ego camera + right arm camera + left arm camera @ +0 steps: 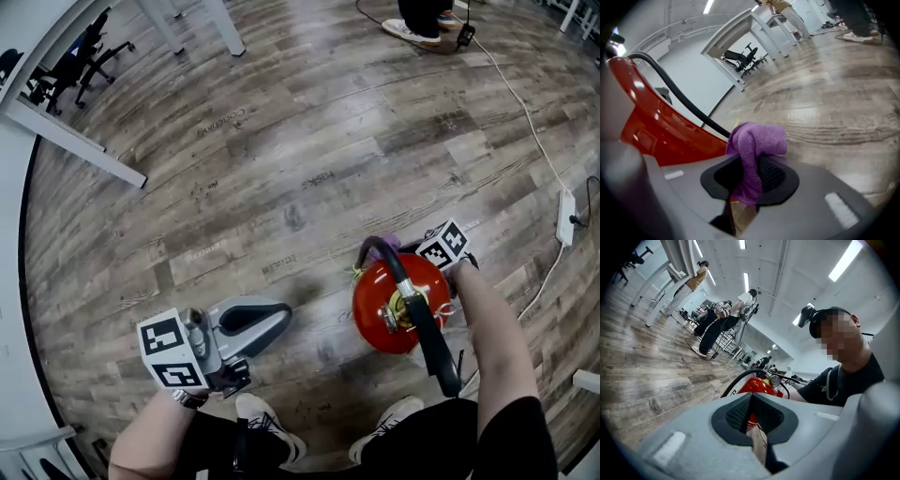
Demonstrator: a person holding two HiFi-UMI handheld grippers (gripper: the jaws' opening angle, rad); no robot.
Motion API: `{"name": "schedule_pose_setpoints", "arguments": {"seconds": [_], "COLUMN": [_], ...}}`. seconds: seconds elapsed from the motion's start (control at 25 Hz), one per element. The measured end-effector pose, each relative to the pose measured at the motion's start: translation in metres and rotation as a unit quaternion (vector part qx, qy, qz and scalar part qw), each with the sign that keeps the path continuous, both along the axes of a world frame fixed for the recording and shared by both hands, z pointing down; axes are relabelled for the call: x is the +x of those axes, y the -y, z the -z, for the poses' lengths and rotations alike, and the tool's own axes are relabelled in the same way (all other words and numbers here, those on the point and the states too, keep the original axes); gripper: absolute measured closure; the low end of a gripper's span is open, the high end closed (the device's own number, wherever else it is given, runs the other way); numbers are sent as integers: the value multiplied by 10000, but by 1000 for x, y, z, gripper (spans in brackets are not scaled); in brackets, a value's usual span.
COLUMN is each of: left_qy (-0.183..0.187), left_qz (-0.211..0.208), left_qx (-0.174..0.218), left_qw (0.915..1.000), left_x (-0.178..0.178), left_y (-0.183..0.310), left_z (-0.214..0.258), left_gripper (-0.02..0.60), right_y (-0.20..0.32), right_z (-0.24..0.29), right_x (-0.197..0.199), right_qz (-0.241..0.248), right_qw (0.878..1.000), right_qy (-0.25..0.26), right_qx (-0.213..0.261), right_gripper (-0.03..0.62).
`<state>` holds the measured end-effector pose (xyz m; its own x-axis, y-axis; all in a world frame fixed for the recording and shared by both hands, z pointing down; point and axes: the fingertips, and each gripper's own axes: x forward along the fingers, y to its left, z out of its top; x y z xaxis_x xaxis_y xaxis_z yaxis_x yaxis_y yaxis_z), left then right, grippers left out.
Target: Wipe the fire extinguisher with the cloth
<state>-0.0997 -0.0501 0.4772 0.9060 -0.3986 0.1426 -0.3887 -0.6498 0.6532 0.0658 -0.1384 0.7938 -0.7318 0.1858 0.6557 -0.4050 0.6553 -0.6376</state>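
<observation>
Fire extinguisher (398, 305) is standing upright on the wood floor (281, 159), right in front of the person's shoes (267, 427), with its black hose (422, 319) arching over the top. The right gripper (749, 176) is sitting at its far side, jaws pinching a bunched purple cloth (757, 140). The cloth is hanging just beside the red shell under the hose, and I can't tell if it's actually touching. The left gripper (281, 314) is hovering off to the left, clenched tight on nothing, well apart from the cylinder. The head view is only showing a purple sliver, while the right gripper view is showing the whole wad. Only the left gripper view is catching the pressure gauge (775, 379). Further out, a white power strip (565, 217) is lying on the boards, and office chairs (80, 61) are sitting by the wall.
</observation>
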Motion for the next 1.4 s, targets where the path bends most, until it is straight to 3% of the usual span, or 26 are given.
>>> {"name": "schedule_pose_setpoints", "arguments": {"seconds": [0.16,0.32,0.44,0.64,0.76,0.92,1.16,1.4], "left_qy": [98,75,-25,-25,-115,-435,-463,-675], "left_qz": [109,81,-1,-161,-104,-149,-491,-848], "left_qx": [-50,-70,-26,107,177,188,483,557], "left_qw": [9999,9999,10000,9998,9997,9988,9966,9925], "left_x": [-10,-8,-1,12,17,26,38,54], "left_y": [-2,-2,1,9,20,23,15,1], "left_z": [-2,-6,-6,-10,-12,-9,2,15], "left_gripper": [584,584,584,584,584,584,584,584], "right_y": [-2,0,5,11,9,-8,-37,-30], "right_z": [-17,6,72,223,296,348,361,324], "right_x": [0,0,-7,-2,5,13,17,39], "right_qz": [-541,-647,-660,-612,-626,-420,-9,-800], "right_qw": [9984,9967,9904,9684,9551,9492,9484,9489], "right_qy": [71,472,1212,2224,2518,2486,2095,2381], "right_qx": [-137,-134,54,947,1428,1884,2379,1912], "right_gripper": [502,500,500,500,500,500,500,500]}}
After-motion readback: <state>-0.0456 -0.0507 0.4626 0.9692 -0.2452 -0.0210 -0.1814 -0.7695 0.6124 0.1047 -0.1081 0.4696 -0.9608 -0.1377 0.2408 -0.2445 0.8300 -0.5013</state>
